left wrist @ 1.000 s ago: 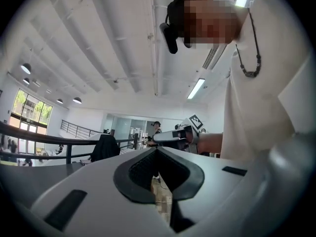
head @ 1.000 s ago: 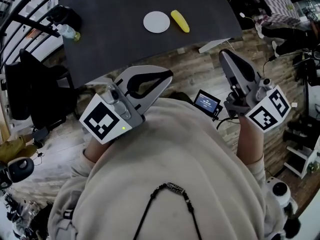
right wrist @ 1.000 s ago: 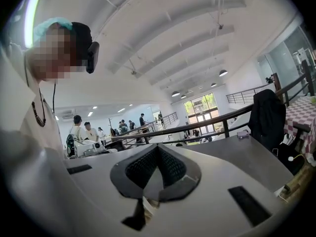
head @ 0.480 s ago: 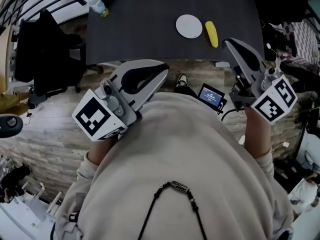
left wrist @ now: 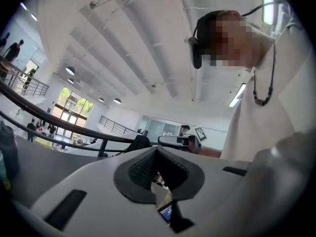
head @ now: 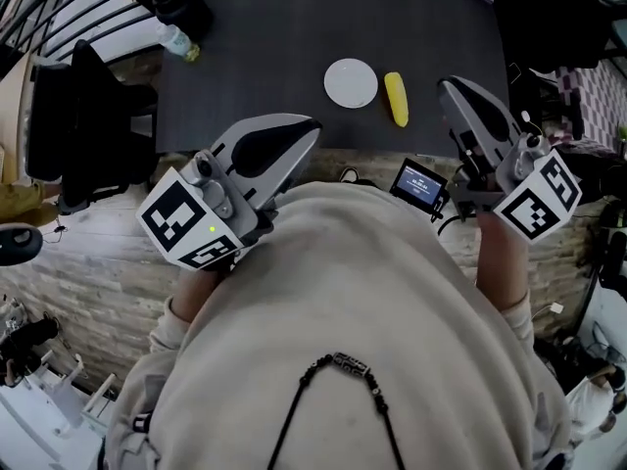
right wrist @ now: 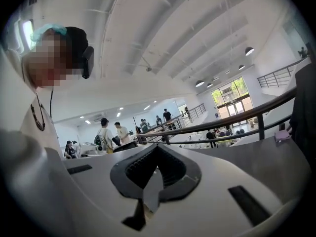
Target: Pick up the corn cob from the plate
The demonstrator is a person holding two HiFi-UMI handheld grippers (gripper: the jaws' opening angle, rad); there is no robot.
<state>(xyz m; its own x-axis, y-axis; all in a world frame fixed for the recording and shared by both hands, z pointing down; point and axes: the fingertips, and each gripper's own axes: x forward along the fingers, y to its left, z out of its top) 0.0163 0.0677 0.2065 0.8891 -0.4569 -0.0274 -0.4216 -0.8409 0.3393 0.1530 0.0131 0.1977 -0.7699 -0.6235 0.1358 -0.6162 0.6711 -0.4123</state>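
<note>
Looking down through the head view, I am seeing the corn cob (head: 396, 98) lying on the dark counter (head: 255, 47) just beside the plate (head: 351, 82), not on it, its long axis running away from me. The right hand-held gripper (head: 449, 88) is sitting nearer to it than the left hand-held gripper (head: 310, 127). In the left gripper view the jaws are staying clenched on nothing, and in the right gripper view likewise. No cob is showing in either.
</note>
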